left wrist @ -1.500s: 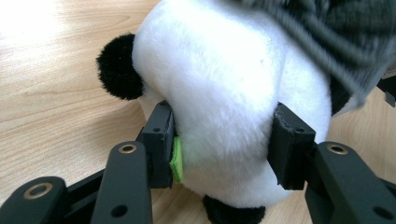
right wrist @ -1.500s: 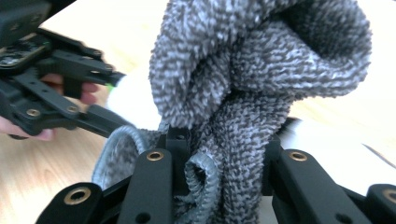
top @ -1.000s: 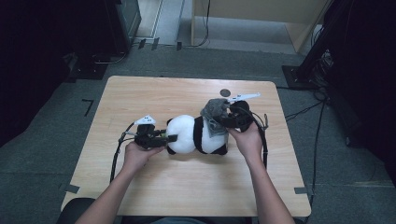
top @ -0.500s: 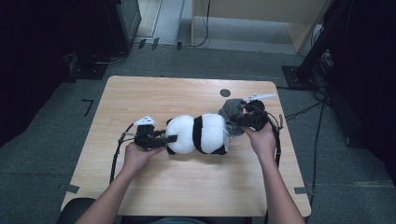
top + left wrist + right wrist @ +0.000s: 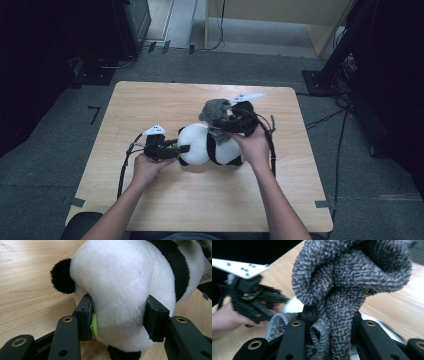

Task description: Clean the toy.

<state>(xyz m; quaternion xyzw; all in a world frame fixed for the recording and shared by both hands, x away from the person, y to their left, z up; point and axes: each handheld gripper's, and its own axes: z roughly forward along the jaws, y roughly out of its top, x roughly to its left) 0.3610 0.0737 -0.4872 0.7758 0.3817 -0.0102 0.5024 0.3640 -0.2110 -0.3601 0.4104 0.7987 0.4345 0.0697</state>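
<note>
The left gripper (image 5: pixel 117 320) is clamping its fingers on the plush panda (image 5: pixel 210 145) lying mid-table (image 5: pixel 150 100), apparently steadying it, while the right gripper (image 5: pixel 329 315) is pinching the grey cloth (image 5: pixel 352 277) above the toy.

The panda toy (image 5: pixel 125 290) runs off the top and right edges in the left gripper view — its face is out of sight. In the right gripper view the grey cloth (image 5: pixel 352 277) hides most of the toy, and the left gripper (image 5: pixel 252 300) is blurred.
</note>
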